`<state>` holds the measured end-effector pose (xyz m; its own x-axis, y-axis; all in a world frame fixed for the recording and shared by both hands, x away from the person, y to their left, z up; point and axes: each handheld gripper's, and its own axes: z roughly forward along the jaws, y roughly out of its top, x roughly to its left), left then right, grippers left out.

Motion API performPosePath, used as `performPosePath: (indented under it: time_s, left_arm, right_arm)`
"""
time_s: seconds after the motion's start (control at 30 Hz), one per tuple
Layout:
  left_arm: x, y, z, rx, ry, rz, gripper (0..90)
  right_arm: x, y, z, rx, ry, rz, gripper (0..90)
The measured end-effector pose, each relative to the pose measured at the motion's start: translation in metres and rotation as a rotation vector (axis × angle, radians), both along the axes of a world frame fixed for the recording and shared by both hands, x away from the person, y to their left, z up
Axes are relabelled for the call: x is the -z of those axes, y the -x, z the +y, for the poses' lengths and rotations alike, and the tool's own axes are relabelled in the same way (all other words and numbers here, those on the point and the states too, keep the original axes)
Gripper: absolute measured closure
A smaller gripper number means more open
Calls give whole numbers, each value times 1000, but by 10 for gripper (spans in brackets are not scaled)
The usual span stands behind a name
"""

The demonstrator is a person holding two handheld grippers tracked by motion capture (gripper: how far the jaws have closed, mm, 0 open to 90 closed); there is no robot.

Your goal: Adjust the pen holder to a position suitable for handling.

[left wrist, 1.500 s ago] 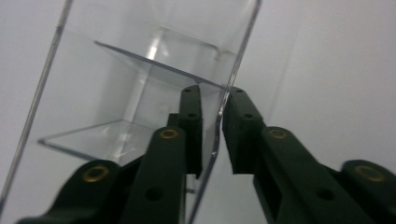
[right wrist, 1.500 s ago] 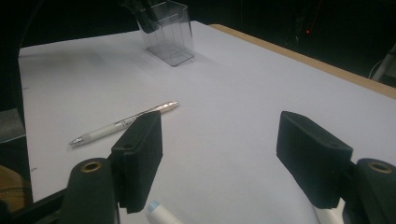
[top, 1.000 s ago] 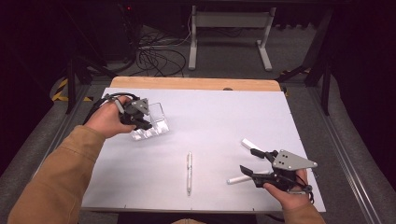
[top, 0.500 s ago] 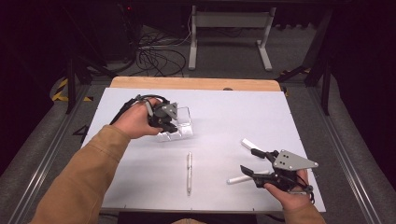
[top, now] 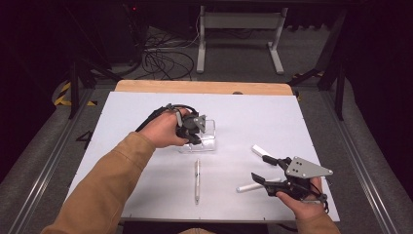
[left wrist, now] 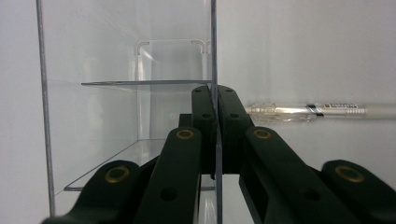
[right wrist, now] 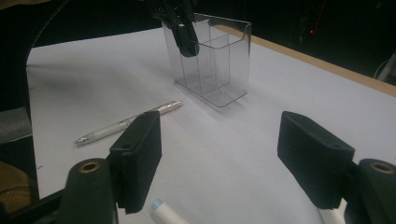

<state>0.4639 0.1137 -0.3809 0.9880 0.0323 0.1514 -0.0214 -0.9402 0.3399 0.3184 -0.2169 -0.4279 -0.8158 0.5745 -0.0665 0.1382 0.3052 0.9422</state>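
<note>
Clear acrylic organizer (top: pixel 204 139) stands upright near the middle of the white tabletop (top: pixel 122 122), held by the left gripper (top: pixel 192 127), whose jaws are clamped on 1 of its thin transparent walls. In the left gripper view the 2 black jaws meet on that wall (left wrist: pixel 215 93), which runs straight up between them, and an inner divider and the box's floor show through the plastic on the left. The right gripper view shows the organizer (right wrist: pixel 212 63) as a box with compartments, open at the top, with the left gripper (right wrist: pixel 183 32) coming down onto its near upper edge.

Just in front of the organizer, on the person's side, a translucent pen (top: pixel 197 179) lies on the tabletop, apart from the box; in the left gripper view it lies across the sheet beyond the jaws (left wrist: pixel 308 111).

Further right, the right gripper (top: pixel 260 168) rests low near the tabletop's front right corner with its jaws spread and nothing between its foam pads (right wrist: pixel 140 149). 2 white markers lie by it: 1 (top: pixel 257 150) just beyond its far jaw, the other (top: pixel 247 186) by its near jaw. The stretch of tabletop between this gripper and the organizer is bare, apart from the pen off to 1 side.

Behind the tabletop, cables (top: pixel 163 58) lie on the floor beside a metal stand (top: pixel 238 29).
</note>
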Motion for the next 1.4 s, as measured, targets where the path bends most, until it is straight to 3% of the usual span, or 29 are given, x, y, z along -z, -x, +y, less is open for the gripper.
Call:
performPosePath:
  time_s: [0.37,0.7,0.9,0.93,1.0,1.07,1.4]
  left_arm:
    - [4,-1,-7,15,-27,4,874]
    - [6,-1,-8,15,-16,10,872]
    - [5,-2,-7,-18,-2,-10,834]
    - [5,-2,-6,-31,11,-15,782]
    - [1,-2,-4,-41,31,-15,762]
    - [-2,-2,1,-55,85,-17,679]
    - [-18,21,35,-152,317,-58,546]
  right_arm:
    - [0,0,0,-1,3,1,313]
    - [1,0,0,-1,4,2,312]
    - [1,0,1,0,3,3,312]
    - [1,0,0,0,3,3,311]
    - [1,0,0,0,2,3,311]
    - [1,0,0,1,2,3,311]
    - [0,1,1,4,4,-3,311]
